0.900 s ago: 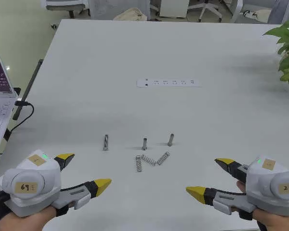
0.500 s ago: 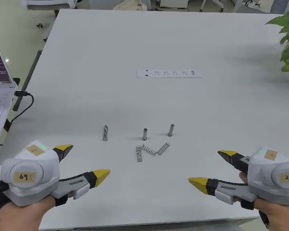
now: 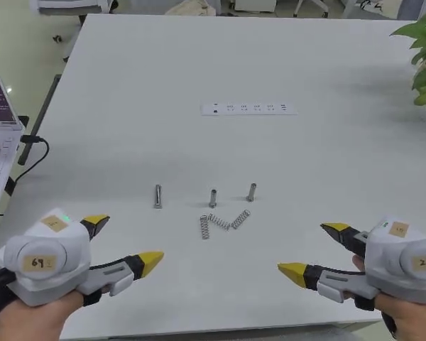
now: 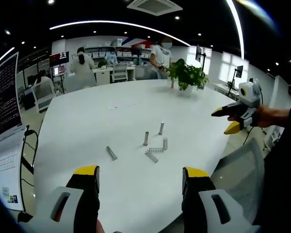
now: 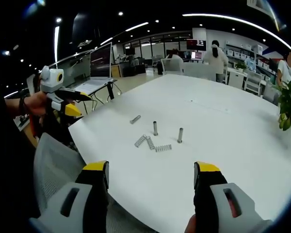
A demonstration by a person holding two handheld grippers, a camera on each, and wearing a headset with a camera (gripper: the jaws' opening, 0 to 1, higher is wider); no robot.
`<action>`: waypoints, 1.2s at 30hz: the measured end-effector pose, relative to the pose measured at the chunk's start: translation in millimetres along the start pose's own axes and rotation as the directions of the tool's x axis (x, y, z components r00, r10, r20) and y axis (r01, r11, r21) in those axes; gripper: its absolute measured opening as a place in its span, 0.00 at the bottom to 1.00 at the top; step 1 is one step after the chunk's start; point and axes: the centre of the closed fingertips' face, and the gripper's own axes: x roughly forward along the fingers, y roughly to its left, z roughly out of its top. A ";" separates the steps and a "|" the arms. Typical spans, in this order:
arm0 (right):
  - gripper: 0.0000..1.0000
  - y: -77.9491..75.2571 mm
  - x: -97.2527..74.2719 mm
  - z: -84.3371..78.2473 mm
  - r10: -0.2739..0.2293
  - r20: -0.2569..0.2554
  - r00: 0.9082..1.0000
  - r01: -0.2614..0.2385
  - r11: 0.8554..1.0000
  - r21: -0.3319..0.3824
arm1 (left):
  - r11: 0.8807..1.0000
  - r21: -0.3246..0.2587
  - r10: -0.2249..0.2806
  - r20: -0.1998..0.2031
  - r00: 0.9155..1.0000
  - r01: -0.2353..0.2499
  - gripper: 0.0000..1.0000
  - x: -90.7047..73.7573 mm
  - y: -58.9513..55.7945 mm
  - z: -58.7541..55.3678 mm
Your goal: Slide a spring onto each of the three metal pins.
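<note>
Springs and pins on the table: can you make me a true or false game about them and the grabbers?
1. All three springs lie loose on the table, with none on a pin. True.
2. All three metal pins stand upright. False: the left pin lies on its side, while the middle pin and the right pin stand.
3. The left hand-held gripper is shut on a spring. False: its jaws are open and empty.
4. A white power strip lies on the table beyond the pins. True.
5. The right hand-held gripper is touching a pin. False: it is open, apart from the pins.
</note>
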 end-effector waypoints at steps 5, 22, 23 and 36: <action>0.71 0.1 0.0 0.4 -0.003 -0.007 1.000 0.003 1.000 -0.004 | 1.000 -0.006 0.001 -0.001 1.000 -0.001 0.65 -1.9 0.5 -2.0; 0.72 2.8 2.0 6.9 0.000 -0.008 1.000 0.000 1.000 0.017 | 1.000 -0.002 -0.002 0.007 1.000 0.002 0.64 -2.5 6.4 4.3; 0.72 2.9 2.4 6.9 0.002 -0.010 1.000 -0.002 1.000 0.018 | 1.000 -0.002 -0.003 0.007 1.000 0.003 0.64 -2.5 6.5 4.4; 0.72 -2.3 2.4 2.4 0.006 -0.027 1.000 -0.005 1.000 0.023 | 1.000 -0.016 0.004 -0.001 1.000 -0.004 0.65 -2.1 3.4 -0.8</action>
